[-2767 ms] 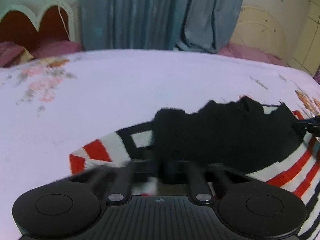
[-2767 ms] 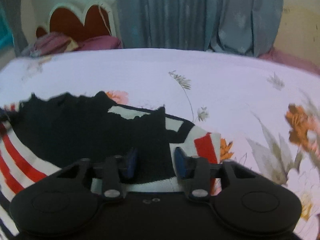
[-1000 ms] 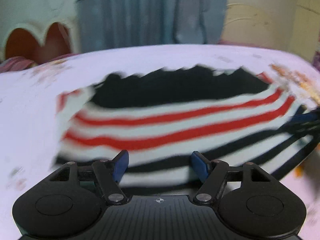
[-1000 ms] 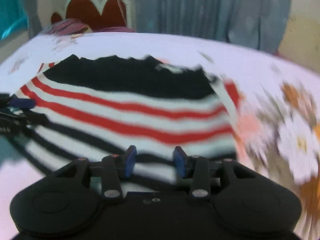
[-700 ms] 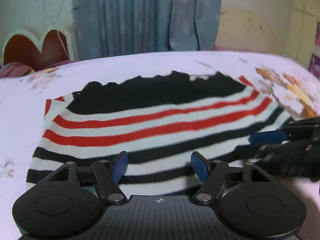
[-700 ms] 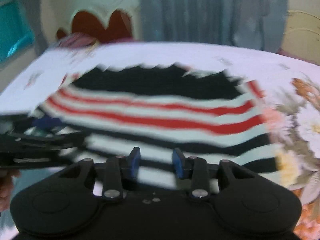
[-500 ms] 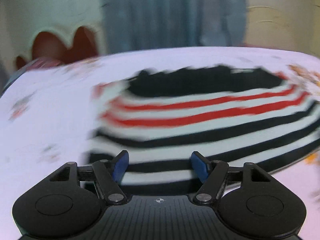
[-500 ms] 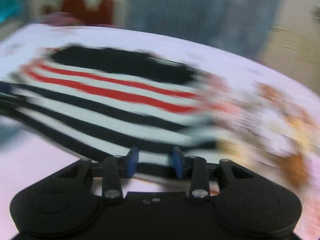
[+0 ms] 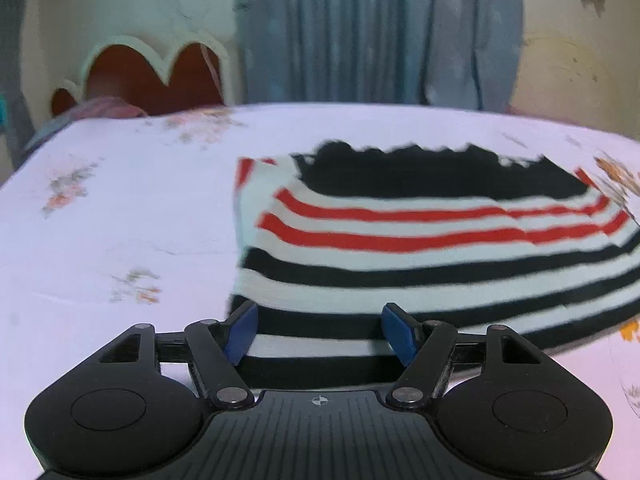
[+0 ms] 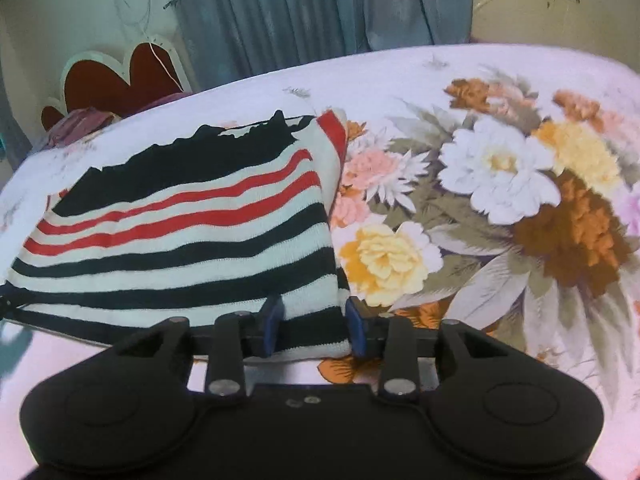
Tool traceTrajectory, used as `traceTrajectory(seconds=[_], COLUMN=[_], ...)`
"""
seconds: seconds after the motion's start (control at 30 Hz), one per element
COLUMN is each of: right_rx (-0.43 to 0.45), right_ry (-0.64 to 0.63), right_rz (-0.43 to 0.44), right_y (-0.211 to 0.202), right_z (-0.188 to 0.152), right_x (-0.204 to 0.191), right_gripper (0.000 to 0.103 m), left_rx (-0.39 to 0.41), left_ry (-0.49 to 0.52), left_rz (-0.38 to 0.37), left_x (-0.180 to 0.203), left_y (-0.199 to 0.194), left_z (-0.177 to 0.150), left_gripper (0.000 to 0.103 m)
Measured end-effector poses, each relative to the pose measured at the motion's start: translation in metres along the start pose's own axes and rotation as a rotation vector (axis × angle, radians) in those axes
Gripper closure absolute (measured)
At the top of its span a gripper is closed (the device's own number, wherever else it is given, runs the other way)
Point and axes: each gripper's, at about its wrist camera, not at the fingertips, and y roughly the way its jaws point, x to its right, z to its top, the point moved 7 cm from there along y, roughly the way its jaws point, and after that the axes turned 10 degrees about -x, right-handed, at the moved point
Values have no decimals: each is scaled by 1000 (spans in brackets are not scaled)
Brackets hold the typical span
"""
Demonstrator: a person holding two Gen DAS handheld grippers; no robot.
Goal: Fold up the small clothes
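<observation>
Left wrist cam first: my left hand-held gripper [image 9: 319, 333] is released, blue pads spread wide with nothing pinched. The striped knit sweater [image 9: 436, 240] lies folded flat on the bed [image 9: 120, 216], and its near-left corner sits right in front of the gap between the jaws, the black hem band running across it. From here the sweater goes black-and-white stripes nearest me, then two red stripes, then a solid black part with a jagged far edge. The bed sheet is pale with faint little flower prints. Blue curtains [image 9: 376, 32] and a scalloped red headboard [image 9: 148, 76] sit behind it. Picture is a bit smeary.

Right wrist cam: my right hand-held gripper [image 10: 315, 330] is at the sweater's [image 10: 180, 232] near-right corner and the jaws are closing. That corner of the hem is between the blue pads, but I can't tell whether they press on it. The rest of the sweater spreads away to the left. On the right the bed sheet [image 10: 500, 184] has a big bouquet print, white, yellow, peach and brown flowers.
</observation>
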Motion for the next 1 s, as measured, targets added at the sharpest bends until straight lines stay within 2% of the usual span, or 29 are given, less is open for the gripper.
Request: traceTrajectory(seconds=[0.03, 0.1, 0.17, 0.2, 0.23, 0.3, 0.33, 0.4, 0.43, 0.47, 0.53, 0.57, 0.6, 0.63, 0.67, 0.73, 0.8, 0.83, 0.87, 0.93, 1.0], right_rx=[-5, -19, -43, -48, -30, -37, -37, 17, 68, 107, 101, 62, -2, -61, -31, -44, 3, 24, 24, -64, -49], right_ry=[-4, -33, -77, -97, -89, -68, -76, -110, -131, -150, -173, -196, -219, -230, -232, -208, -219, -226, -231, -233, -234], right_rz=[6, 0, -51, -72, -69, -80, -99, -179, -203, -196, -150, -136, -147, -171, -164, -167, -172, -158, -148, -199, -198], right_y=[-1, -3, -4, 0, 0, -1, -2, -15, -24, -32, -30, -21, -7, 7, 7, 1, -12, -17, -17, 2, 1], right_z=[0, -3, -15, -22, -24, -20, -18, -13, -9, -6, -5, -8, -14, -21, -22, -21, -18, -17, -18, -25, -26], right_x=[1, 0, 0, 2, 3, 2, 0, -4, -6, -12, -21, -25, -26, -21, -19, -19, -26, -28, -30, -22, -24], right_gripper=[96, 97, 97, 97, 97, 96, 91, 80, 81, 81, 88, 91, 94, 96, 96, 98, 92, 93, 96, 99, 99], left_rx=[-23, -74, -98, -103, -120, -134, -124, -55, -38, -60, -111, -111, -105, -105, -107, -96, -100, -104, -105, -108, -110], left_ry=[-5, -21, 2, 6, -18, -84, -91, -50, -37, -31, -39, -69, -105, -134, -161, -204, -245, -258, -253, -241, -239], left_rz=[4, -7, -11, -10, -13, -54, -22, 20, 28, 42, 61, 40, 29, 31, 24, 34, 30, 24, 24, 42, 54], left_x=[-3, -8, -8, -10, -15, -27, -30, -28, -26, -26, -30, -35, -42, -48, -52, -61, -74, -77, -78, -75, -71], left_y=[4, 12, 18, 20, 23, 25, 20, 3, 0, 4, 20, 24, 26, 26, 25, 18, 18, 19, 20, 22, 22], left_z=[-1, -4, -6, -6, -7, -9, -7, -2, -1, -3, -10, -15, -17, -20, -21, -23, -28, -31, -32, -32, -32], left_gripper=[34, 34, 34, 30, 25, 24, 24, 24, 24, 24, 24, 23, 18, 16, 16, 16, 17, 16, 16, 16, 16])
